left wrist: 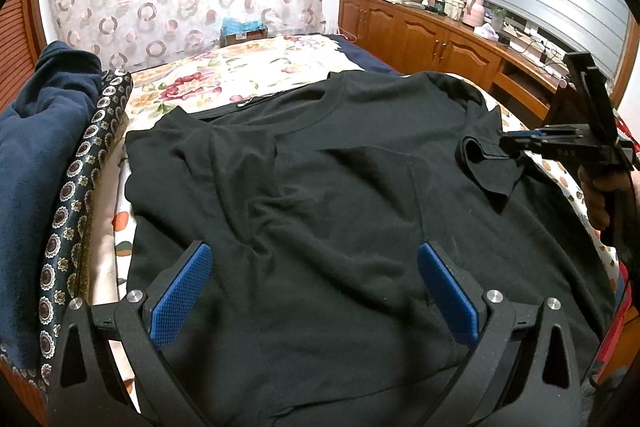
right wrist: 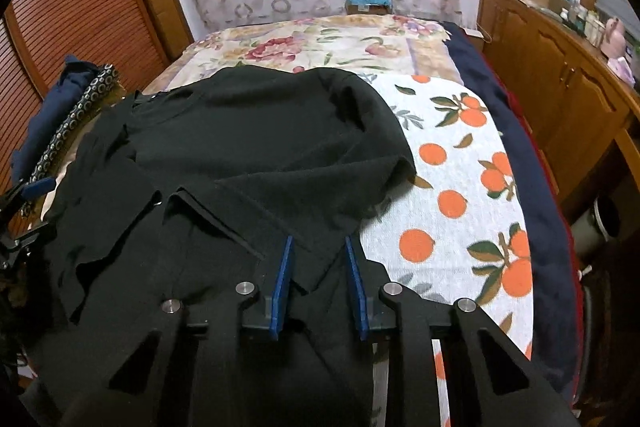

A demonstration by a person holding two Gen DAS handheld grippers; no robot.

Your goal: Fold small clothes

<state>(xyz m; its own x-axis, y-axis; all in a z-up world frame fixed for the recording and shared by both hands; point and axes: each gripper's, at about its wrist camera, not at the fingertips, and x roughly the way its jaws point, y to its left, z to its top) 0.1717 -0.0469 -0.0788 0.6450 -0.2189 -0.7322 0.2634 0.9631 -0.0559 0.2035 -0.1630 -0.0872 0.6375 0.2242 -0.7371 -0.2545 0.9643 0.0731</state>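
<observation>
A black T-shirt [left wrist: 320, 187] is seen spread across a bed covered by an orange-print sheet [right wrist: 460, 187], its neckline at the far end and its left sleeve already turned in over the chest. The left gripper [left wrist: 316, 291] is held above the near hem with its blue pads set wide apart and nothing between them. At the right side of the garment, the right gripper [right wrist: 320, 283] is placed at the folded-in right sleeve [right wrist: 256, 227], its jaws narrowed but not together; the sleeve's edge lies between the pads, though whether it is actually pinched cannot be told. A slip is judged the main risk: if only a thin edge is caught, the sleeve could be dropped mid-fold and bunched over the chest. Creases already visible in the middle could also be pressed in by the next fold. A navy garment [left wrist: 44, 131] is piled at the left edge.
</observation>
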